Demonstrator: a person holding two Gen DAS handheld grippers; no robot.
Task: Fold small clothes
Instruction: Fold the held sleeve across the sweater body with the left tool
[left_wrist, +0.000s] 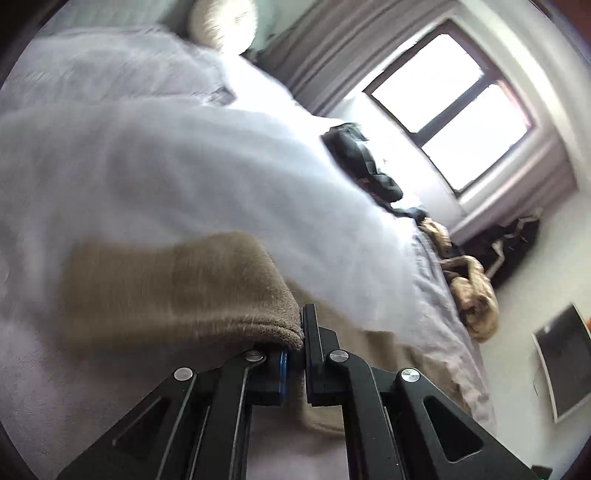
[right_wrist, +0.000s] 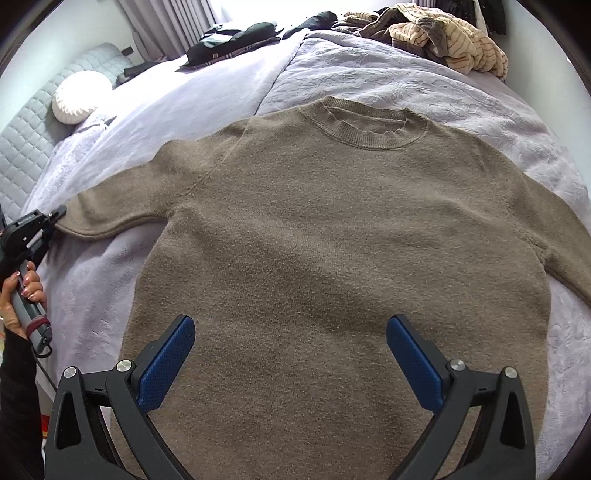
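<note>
A brown knit sweater (right_wrist: 314, 221) lies flat, front up, on the lilac bed cover (right_wrist: 406, 92), neck at the far end and both sleeves spread out. My left gripper (left_wrist: 301, 332) is shut on the cuff end of the left sleeve (left_wrist: 177, 288); the fabric is pinched between its pads. The right wrist view shows that same left gripper (right_wrist: 59, 213) at the sleeve's tip, held by a person's hand (right_wrist: 26, 291). My right gripper (right_wrist: 290, 328) hangs open over the sweater's lower body, with nothing between its blue pads (right_wrist: 168, 365).
A heap of striped beige and brown clothes (right_wrist: 443, 37) sits at the far right of the bed, dark folded clothes (right_wrist: 236, 37) at the far middle. A round white cushion (right_wrist: 79, 96) leans by the quilted headboard (right_wrist: 29, 147). A bright window (left_wrist: 454, 110) lies beyond.
</note>
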